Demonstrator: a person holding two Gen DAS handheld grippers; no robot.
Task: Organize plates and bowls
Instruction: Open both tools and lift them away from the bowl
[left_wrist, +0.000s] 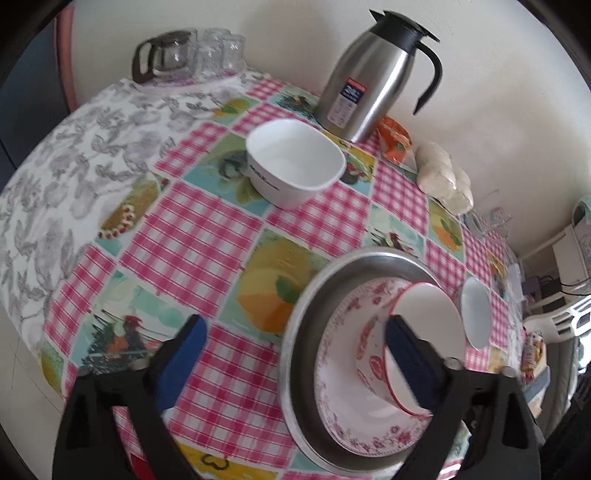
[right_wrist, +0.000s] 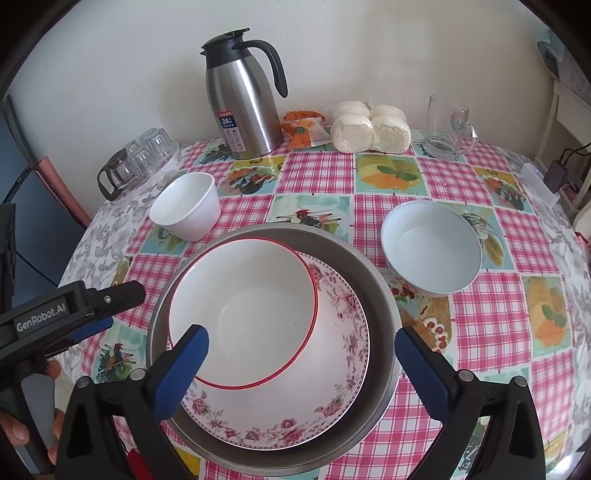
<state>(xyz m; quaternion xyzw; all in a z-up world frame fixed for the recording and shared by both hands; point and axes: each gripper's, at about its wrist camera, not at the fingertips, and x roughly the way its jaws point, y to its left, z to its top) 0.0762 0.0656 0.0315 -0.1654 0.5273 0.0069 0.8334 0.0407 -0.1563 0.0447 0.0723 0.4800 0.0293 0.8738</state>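
Note:
A steel basin (right_wrist: 384, 295) sits at the table's near middle. It holds a pink-flowered bowl (right_wrist: 332, 369), and a red-rimmed white bowl (right_wrist: 258, 306) leans inside that. My right gripper (right_wrist: 301, 354) hangs open just above this stack, one finger on each side. My left gripper (left_wrist: 295, 339) is open too, left of the basin (left_wrist: 369, 258), with its right pad in front of the red-rimmed bowl (left_wrist: 424, 317) and nothing gripped. A white squarish bowl (left_wrist: 295, 162) stands at back left. A pale round bowl (right_wrist: 432, 247) stands to the right.
Along the wall stand a steel thermos jug (right_wrist: 243, 99), an orange packet (right_wrist: 303, 129), a bag of white buns (right_wrist: 369, 127) and a glass mug (right_wrist: 447, 125). A glass carafe with tumblers (right_wrist: 136, 162) sits at back left. A hand (right_wrist: 14, 428) holds the left gripper.

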